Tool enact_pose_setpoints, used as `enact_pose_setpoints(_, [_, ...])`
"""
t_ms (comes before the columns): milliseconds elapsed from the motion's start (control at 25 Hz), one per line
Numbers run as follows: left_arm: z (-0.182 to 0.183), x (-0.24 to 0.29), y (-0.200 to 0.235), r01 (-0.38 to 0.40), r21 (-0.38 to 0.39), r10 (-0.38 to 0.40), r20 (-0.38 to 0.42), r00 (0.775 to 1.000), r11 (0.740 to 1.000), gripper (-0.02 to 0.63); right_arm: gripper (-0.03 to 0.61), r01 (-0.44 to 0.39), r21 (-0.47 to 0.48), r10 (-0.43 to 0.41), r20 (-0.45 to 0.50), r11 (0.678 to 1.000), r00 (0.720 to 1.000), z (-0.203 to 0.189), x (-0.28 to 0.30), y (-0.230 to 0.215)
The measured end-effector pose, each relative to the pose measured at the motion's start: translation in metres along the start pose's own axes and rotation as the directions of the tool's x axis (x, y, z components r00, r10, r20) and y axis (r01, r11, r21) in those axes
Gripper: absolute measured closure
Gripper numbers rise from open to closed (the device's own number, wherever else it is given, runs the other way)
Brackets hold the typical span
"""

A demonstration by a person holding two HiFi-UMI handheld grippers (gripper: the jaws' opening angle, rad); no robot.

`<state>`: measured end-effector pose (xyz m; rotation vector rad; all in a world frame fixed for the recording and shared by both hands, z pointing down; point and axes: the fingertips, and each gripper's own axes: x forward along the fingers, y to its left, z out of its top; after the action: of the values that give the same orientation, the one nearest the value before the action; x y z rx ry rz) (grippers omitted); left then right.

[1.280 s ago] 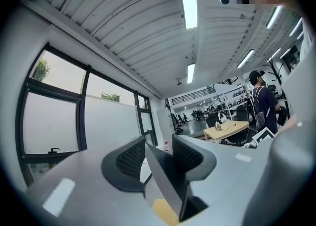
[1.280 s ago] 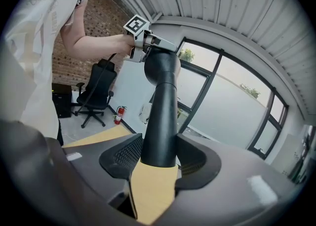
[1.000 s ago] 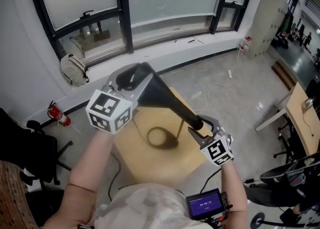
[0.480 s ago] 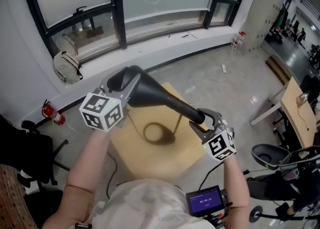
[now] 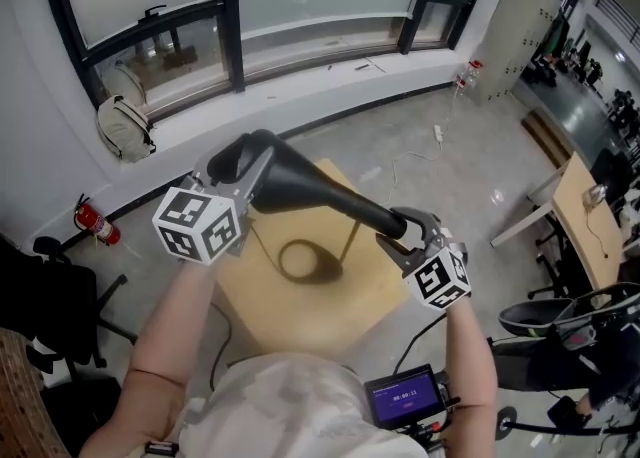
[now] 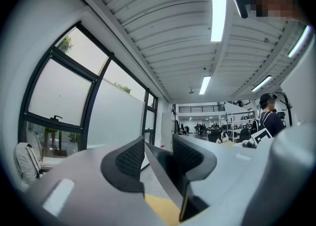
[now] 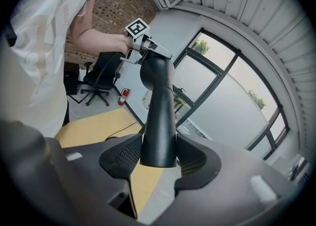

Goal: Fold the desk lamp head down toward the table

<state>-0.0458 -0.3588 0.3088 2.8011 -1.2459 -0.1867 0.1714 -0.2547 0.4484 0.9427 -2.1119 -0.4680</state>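
Desk lamp head (image 5: 300, 184): rim in level left gripper's (image 6: 158, 155) narrow fingers (image 6: 131, 157), neck in downward-tilted right gripper's (image 7: 160, 156) wider fingers (image 7: 127, 155).

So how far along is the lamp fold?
Done: both grippers are on the lamp head, left gripper at its wide end, right gripper clamped on the narrow end. In hand: the fold; the head slants above the table. Left: bring it down toward the table, then let go.
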Motion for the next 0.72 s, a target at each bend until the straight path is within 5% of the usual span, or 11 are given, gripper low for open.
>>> enact_pose_setpoints(720, [-0.053, -0.030, 0.020, -0.037, -0.126, 0.030, -0.053, 0.998, 0.991, 0.430, 0.348, -0.015, -0.134, 0.004, -0.085, 0.991, 0.996, 0.006, -0.004, -0.006])
